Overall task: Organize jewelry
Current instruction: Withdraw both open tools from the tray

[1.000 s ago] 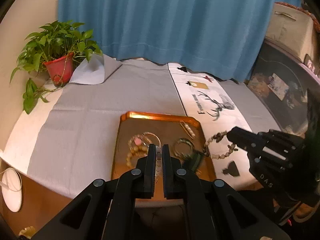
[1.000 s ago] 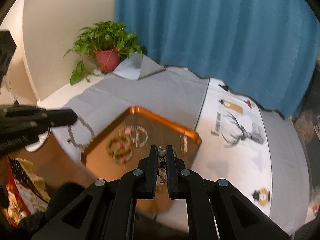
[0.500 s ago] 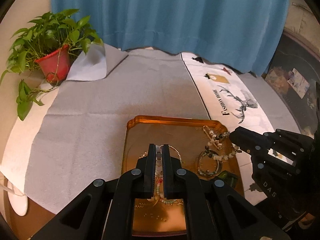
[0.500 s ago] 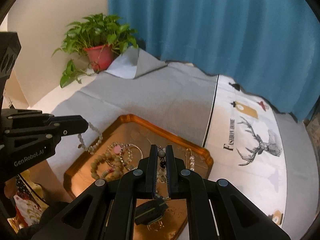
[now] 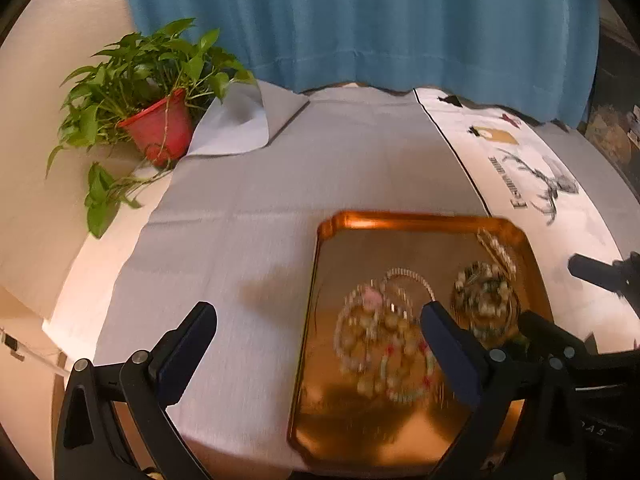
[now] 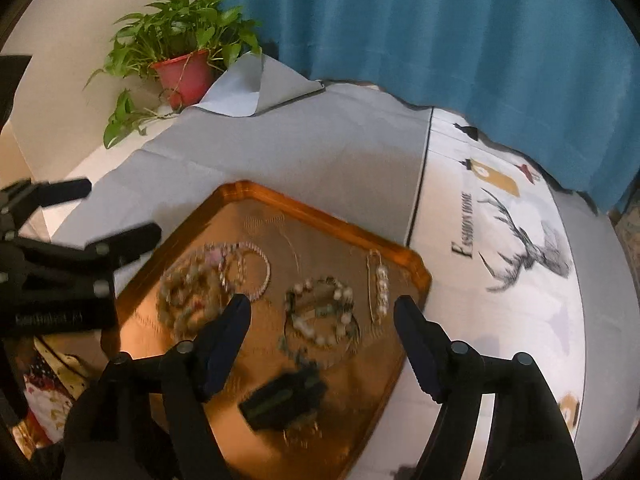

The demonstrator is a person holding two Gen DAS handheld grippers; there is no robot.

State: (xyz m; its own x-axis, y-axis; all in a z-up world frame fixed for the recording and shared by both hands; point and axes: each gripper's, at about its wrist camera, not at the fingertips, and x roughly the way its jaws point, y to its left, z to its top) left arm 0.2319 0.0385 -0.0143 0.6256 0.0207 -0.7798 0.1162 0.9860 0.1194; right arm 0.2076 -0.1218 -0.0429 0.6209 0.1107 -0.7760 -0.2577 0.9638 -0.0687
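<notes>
White cloth (image 6: 500, 280) reads "FASHION HOME"; both grippers' fingers, just opened wide and empty, flank the tray (image 6: 320, 216).

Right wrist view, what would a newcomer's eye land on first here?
The copper tray on the grey cloth, strewn with beaded bracelets, with the open right gripper poised above them. Behind hangs a blue curtain, and a potted plant sits in the far left corner.

A copper-orange tray (image 6: 332, 222) is sitting on grey cloth (image 6: 320, 152); a teal curtain (image 6: 440, 28) is hanging behind a red pot (image 6: 186, 74).
</notes>
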